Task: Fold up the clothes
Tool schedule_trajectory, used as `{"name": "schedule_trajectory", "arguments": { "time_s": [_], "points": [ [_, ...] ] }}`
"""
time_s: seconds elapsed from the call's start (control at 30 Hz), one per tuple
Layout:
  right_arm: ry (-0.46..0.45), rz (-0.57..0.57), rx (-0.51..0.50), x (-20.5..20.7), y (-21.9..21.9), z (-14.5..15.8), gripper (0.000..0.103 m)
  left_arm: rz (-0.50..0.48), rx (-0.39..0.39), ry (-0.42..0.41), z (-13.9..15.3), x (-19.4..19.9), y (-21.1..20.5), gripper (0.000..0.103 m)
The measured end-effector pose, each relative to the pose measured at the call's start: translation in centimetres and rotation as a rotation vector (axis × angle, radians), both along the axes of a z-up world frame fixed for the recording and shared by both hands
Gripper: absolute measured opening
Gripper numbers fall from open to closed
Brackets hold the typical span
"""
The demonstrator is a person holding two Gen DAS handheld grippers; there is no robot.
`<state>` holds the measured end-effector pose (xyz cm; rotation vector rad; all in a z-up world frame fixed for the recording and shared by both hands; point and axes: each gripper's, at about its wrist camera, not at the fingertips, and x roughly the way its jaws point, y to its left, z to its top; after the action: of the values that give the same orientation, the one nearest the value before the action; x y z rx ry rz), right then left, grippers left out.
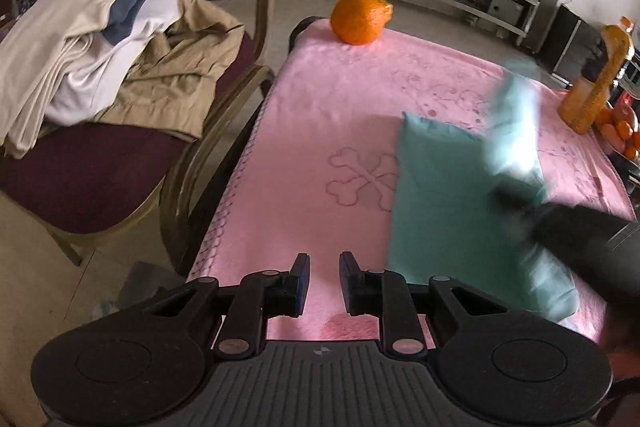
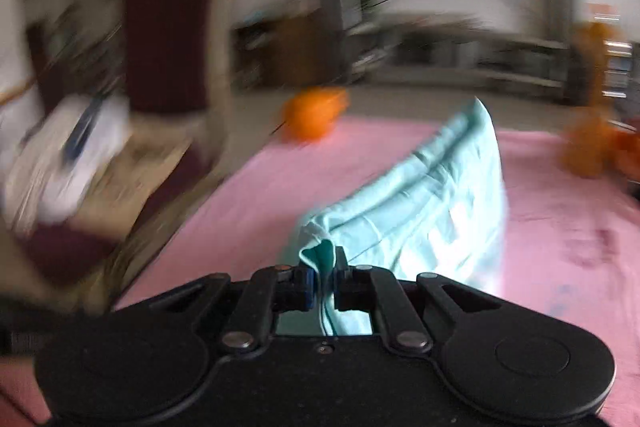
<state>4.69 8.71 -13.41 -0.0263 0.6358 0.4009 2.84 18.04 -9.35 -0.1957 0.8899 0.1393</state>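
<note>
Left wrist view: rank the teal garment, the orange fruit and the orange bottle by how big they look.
1. teal garment, clearly largest.
2 and 3. orange fruit and orange bottle: similar in apparent area; the bottle sits at the distorted edge, so no firm ranking.

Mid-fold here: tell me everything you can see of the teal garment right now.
The teal garment is thin, soft-looking cloth, light teal with a seam or hem running along it. The right gripper is shut on one bunched edge, lifting it so part rises in a peaked fold. The rest lies flat on the pink cloth covering the table. The left gripper is open beside it, not touching. Its garment type is unclear.
</note>
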Motion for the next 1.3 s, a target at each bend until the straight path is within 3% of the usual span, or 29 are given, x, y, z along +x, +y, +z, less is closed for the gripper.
{"name": "schedule_trajectory", "arguments": {
  "time_s": [0.07, 0.17, 0.3, 0.4, 0.5, 0.57, 0.67, 0.8, 0.9, 0.97, 1.07, 1.13, 1.17, 1.2, 1.3],
  "points": [
    [0.054, 0.093, -0.059, 0.0, 2.3, -2.1, 0.008, 0.005, -0.013, 0.005, -0.2, 0.0, 0.5, 0.020],
    [0.108, 0.141, -0.127, -0.3, 4.0, -4.5, 0.008, 0.005, -0.016, 0.010, -0.4, 0.3, 0.5, 0.020],
    [0.157, 0.096, -0.064, 0.1, 3.3, -4.4, 0.008, 0.006, -0.021, 0.005, -0.4, 0.4, 0.3, 0.020],
    [0.146, 0.107, -0.042, 0.3, 3.4, -3.6, 0.008, 0.021, -0.035, -0.004, -0.4, 0.4, 0.6, 0.021],
    [0.141, 0.199, -0.044, 0.1, 4.0, -3.4, 0.010, 0.048, -0.068, -0.016, -0.3, 0.2, 1.3, 0.020],
    [0.152, 0.278, -0.041, -0.1, 4.4, -3.4, 0.020, 0.060, -0.099, -0.023, -0.4, 0.2, 1.8, 0.020],
    [0.243, 0.408, 0.016, -0.8, 3.6, -2.8, 0.023, 0.065, -0.126, -0.030, -0.4, 0.2, 2.1, 0.019],
    [0.299, 0.308, 0.116, -0.5, -0.6, -0.1, 0.024, 0.027, -0.104, -0.034, -0.4, 0.5, 0.9, 0.014],
    [0.327, 0.199, 0.199, 0.0, -4.9, 2.3, 0.032, -0.029, -0.093, -0.035, -0.6, 1.0, -0.5, 0.014],
    [0.332, 0.135, 0.228, 0.0, -7.6, 3.1, 0.039, -0.079, -0.097, -0.041, -0.7, 1.4, -1.8, 0.014],
    [0.323, 0.053, 0.219, 0.2, -10.6, 2.3, 0.039, -0.150, -0.092, -0.041, -1.1, 2.3, -4.1, 0.014],
    [0.316, 0.010, 0.204, 0.4, -12.1, 1.3, 0.034, -0.185, -0.076, -0.026, -1.7, 3.1, -5.6, 0.014],
    [0.314, 0.012, 0.197, 0.5, -12.1, 0.7, 0.022, -0.200, -0.050, -0.011, -2.2, 3.6, -6.6, 0.013],
    [0.313, 0.014, 0.190, 0.7, -12.1, 0.0, 0.017, -0.212, -0.024, 0.003, -2.7, 4.1, -7.6, 0.013],
    [0.310, 0.019, 0.170, 1.1, -12.1, -1.9, 0.015, -0.229, 0.095, 0.055, -4.4, 5.2, -9.8, 0.013]
  ]
}}
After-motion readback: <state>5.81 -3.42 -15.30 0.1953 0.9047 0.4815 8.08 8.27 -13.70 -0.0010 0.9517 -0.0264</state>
